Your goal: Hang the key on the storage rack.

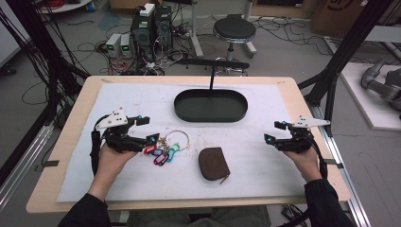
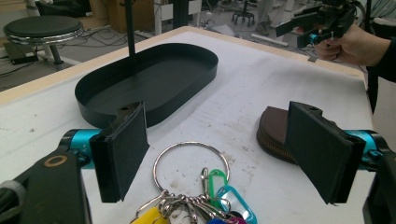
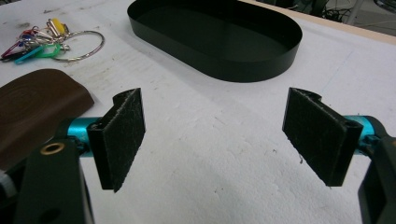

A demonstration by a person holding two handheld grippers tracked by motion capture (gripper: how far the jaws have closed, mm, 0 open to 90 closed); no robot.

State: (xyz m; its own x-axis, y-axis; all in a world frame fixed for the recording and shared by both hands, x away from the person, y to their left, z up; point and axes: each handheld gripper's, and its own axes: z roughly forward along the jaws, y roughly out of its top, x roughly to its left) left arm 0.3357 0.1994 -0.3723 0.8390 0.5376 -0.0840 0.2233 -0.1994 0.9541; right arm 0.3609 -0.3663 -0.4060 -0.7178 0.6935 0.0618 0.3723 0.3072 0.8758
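Metal key ring (image 2: 191, 161) lies between released left tongs (image 2: 224, 154); right tongs (image 3: 212, 140) released over bare mat.

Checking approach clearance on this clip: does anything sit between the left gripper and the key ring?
Nothing visible does. The left gripper has its jaws wide open, and the key ring lies on bare mat right between them. The brown pouch sits off to one side.

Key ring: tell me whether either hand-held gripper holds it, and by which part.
Nothing is held. The left hand-held gripper stands open around the key ring without touching it; the right hand-held gripper is open over bare table.
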